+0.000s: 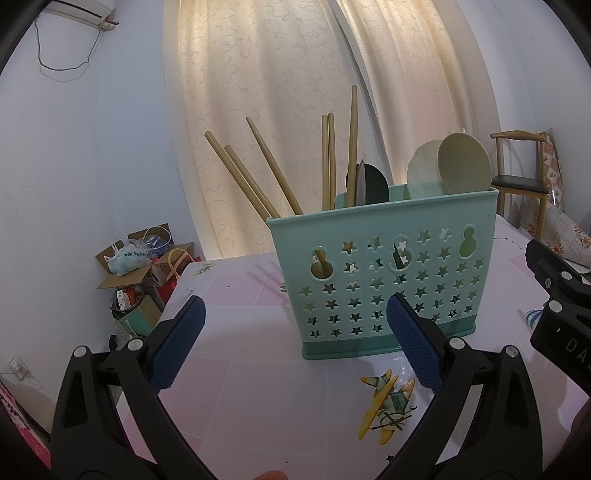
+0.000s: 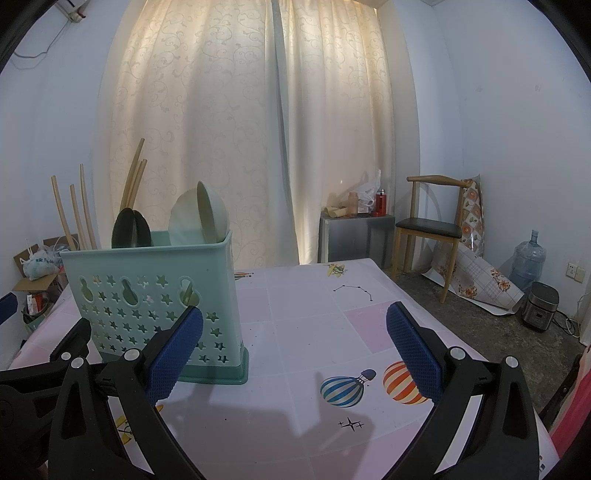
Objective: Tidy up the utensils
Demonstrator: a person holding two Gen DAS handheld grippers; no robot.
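My left gripper [image 1: 295, 345] and right gripper [image 2: 293, 347] both hang released beside the utensil caddy [image 1: 384, 273] near the tabletop's [image 2: 314, 332] far left corner.

A lived-in room of a home. Cream patterned curtains [image 2: 258, 129] drawn across a window, wall air conditioner [image 1: 79, 13], wooden chair [image 2: 430, 225] in the corner, water jug [image 2: 526, 260] and rice cooker [image 2: 539, 312] on bare floor, open cardboard boxes [image 1: 142, 264], table [image 2: 314, 332] under a pink cartoon-print cloth.
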